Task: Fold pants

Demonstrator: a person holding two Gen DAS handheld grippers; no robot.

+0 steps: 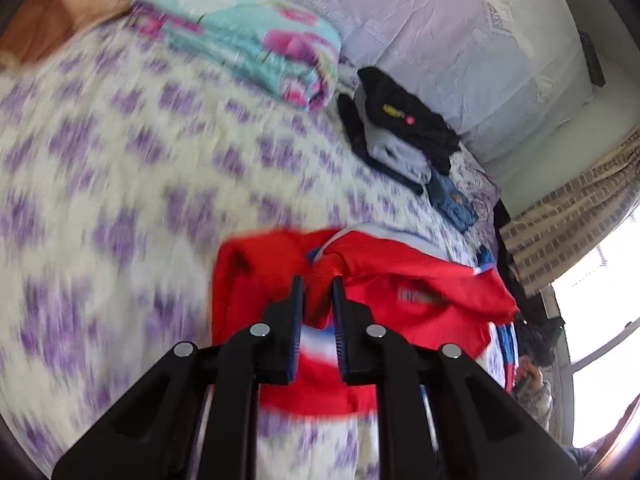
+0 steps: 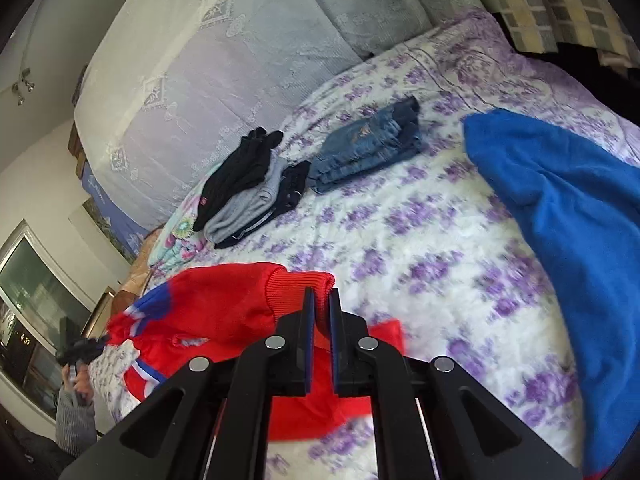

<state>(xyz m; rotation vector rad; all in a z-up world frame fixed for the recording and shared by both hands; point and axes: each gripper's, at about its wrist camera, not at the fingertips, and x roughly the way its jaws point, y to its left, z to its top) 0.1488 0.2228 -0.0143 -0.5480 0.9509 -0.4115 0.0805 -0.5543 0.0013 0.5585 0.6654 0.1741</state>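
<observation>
Left wrist view: our left gripper and right gripper each pinch a ribbed cuff of the red knitted pants with blue-white stripes, which hang between them above the purple-flowered bedspread.

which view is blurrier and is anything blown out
Left wrist view: heavy motion smear across the bedspread and red pants, with the window blown out white. Right wrist view: sharper, the folded jeans crisp, mild blur only near the edges; strong fisheye bending in both.

Home bedroom: floral-quilted bed
</observation>
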